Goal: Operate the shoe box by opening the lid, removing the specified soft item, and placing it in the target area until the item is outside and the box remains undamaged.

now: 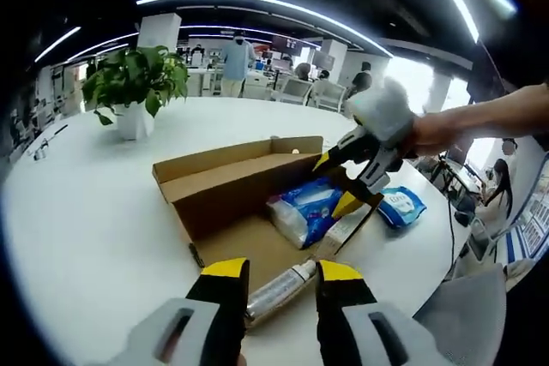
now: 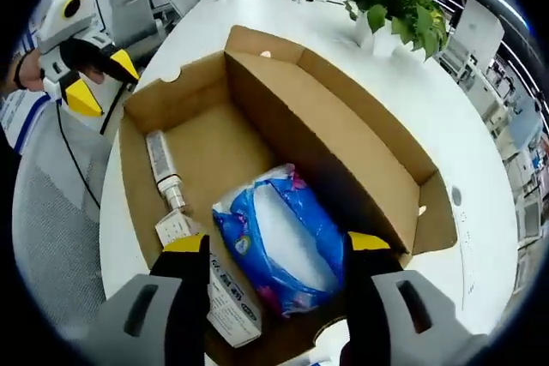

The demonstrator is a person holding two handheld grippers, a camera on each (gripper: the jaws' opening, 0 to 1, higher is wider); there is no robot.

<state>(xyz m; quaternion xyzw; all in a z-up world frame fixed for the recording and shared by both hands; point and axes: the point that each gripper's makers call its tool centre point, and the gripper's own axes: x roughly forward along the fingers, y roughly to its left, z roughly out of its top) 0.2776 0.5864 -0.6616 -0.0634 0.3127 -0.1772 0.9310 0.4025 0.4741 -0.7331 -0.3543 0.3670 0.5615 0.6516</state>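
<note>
hovering over an open cardboard shoe box point(image 2: 343, 139) on a white table point(image 1: 86, 212), the right gripper point(image 2: 276, 250) is spreading its yellow-tipped jaws wide, gripping nothing, on either side of a blue and white soft pack point(image 2: 279, 242) lying on the box floor. a slim silver tube point(image 2: 163, 169) and a small white carton point(image 2: 219, 285) are lying beside the pack, along the box's side wall. in the left gripper view, the left gripper point(image 1: 281, 273) is holding back at the near edge of the box, its jaws parted and empty, with the tube point(image 1: 279, 287) showing between them. a second blue pack point(image 1: 401, 207) is resting on the table outside the box. a potted plant point(image 1: 135, 83) is standing well apart.
</note>
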